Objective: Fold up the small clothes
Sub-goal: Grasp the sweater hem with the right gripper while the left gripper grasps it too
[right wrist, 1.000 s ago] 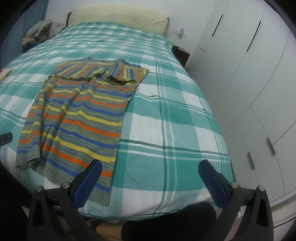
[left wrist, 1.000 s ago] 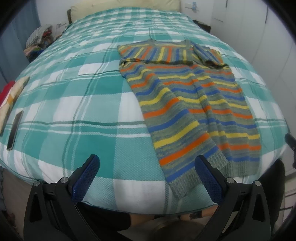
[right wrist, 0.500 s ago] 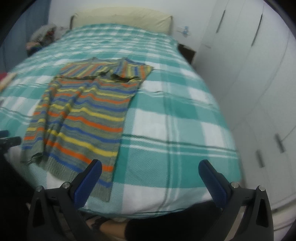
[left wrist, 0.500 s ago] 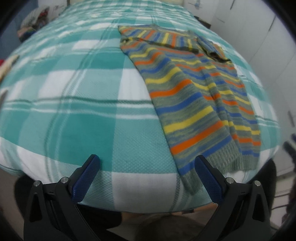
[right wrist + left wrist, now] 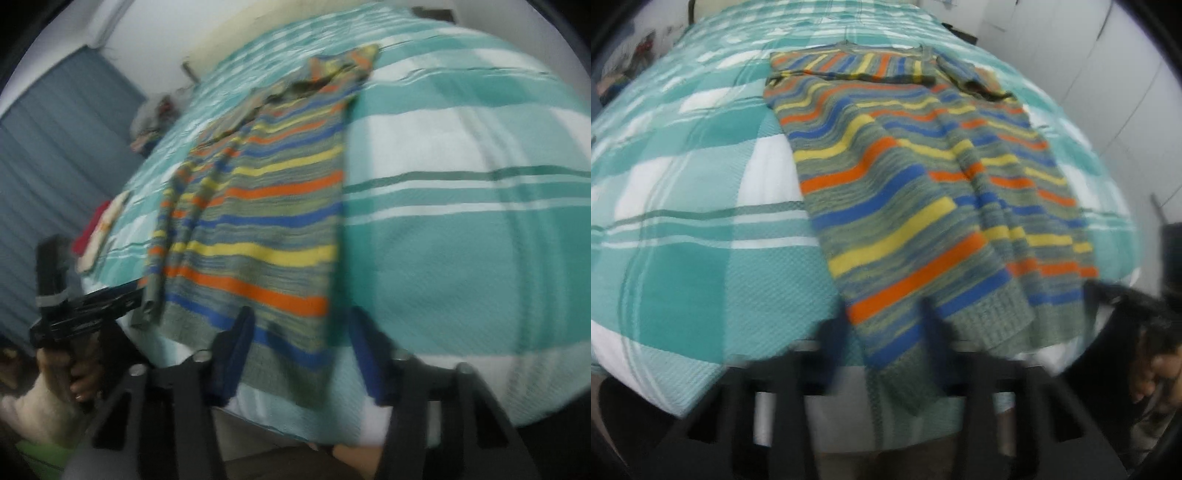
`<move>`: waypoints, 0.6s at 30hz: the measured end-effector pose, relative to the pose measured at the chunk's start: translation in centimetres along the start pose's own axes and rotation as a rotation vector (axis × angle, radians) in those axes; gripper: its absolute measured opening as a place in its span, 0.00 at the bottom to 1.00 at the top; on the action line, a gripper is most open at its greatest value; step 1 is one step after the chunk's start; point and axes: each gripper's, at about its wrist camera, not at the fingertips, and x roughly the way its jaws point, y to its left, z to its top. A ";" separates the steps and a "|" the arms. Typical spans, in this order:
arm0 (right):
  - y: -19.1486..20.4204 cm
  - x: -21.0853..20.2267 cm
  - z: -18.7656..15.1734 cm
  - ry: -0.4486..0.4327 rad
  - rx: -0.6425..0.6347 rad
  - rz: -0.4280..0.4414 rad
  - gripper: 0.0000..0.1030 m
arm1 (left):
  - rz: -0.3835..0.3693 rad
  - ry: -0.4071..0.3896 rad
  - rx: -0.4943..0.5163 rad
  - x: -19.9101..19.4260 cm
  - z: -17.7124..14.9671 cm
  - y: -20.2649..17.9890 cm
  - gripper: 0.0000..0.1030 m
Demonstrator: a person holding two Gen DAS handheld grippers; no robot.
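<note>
A striped knit sweater in grey, orange, yellow and blue lies flat on the bed, its ribbed hem hanging over the near edge; it also shows in the right wrist view. My left gripper is open, its blurred fingers on either side of the hem's left corner. My right gripper is open, its blue fingers straddling the hem's right corner. The left gripper also shows from the side in the right wrist view, held by a hand.
The bed has a teal and white plaid cover. White wardrobe doors stand on the right. A blue curtain and folded clothes are at the left side of the bed.
Both grippers have moved in to the sweater's hem at the bed edge and their jaws have narrowed around it. The right view has swung left and tilted.
</note>
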 end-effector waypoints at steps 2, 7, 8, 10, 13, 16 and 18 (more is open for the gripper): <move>0.8 0.8 0.2 0.049 -0.031 0.055 0.05 | -0.044 0.006 -0.021 -0.7 0.1 1.0 0.04; 1.9 -2.9 0.5 0.034 -0.113 -0.085 0.05 | 0.007 -0.035 -0.011 -5.4 -0.4 5.1 0.04; 1.6 -4.1 0.7 0.026 -0.104 -0.113 0.05 | 0.031 -0.038 -0.006 -6.1 -0.6 6.0 0.04; 1.0 -5.7 1.0 0.019 -0.090 -0.171 0.05 | 0.047 -0.031 0.007 -6.7 -0.9 7.0 0.04; 0.7 -4.8 1.4 0.037 -0.081 -0.196 0.05 | 0.079 -0.015 0.039 -5.0 -1.3 7.0 0.04; 0.4 -1.9 0.9 0.080 -0.101 -0.192 0.06 | 0.083 -0.004 0.018 -2.9 -1.7 7.3 0.10; -0.4 -0.8 0.6 0.098 -0.092 -0.179 0.11 | 0.037 -0.019 -0.016 -2.8 -1.8 7.7 0.22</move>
